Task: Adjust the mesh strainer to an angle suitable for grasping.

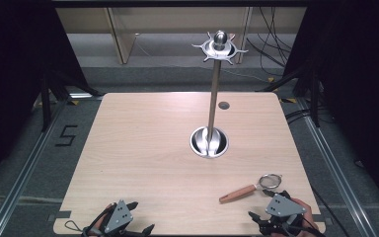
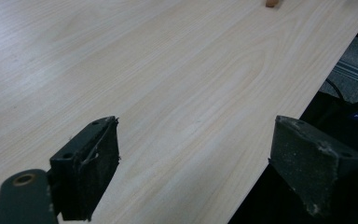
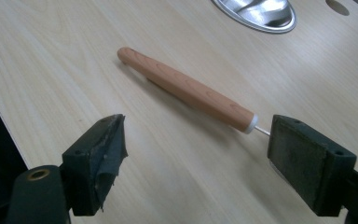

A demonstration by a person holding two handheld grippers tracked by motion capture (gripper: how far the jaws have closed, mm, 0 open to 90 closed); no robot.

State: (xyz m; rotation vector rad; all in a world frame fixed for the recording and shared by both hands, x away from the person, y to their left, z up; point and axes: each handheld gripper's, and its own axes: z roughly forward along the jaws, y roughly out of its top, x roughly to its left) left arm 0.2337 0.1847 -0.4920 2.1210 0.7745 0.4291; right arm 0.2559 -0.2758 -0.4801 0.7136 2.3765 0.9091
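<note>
Jaws of right gripper (image 3: 196, 154) and left gripper (image 2: 196, 163) spread wide, empty, strainer (image 3: 186, 88) just ahead, untouched.

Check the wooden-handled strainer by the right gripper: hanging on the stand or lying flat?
Lying flat. The strainer rests on the table, its handle ahead of the open right gripper, unheld.

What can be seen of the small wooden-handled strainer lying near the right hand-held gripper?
The strainer has a smooth, light-brown wooden handle with a rounded end, a pale collar and a thin metal wire leading to a small round wire-rimmed head. It lies flat on the table near the front right corner. The right hand-held gripper stands open just short of it, not touching.
</note>
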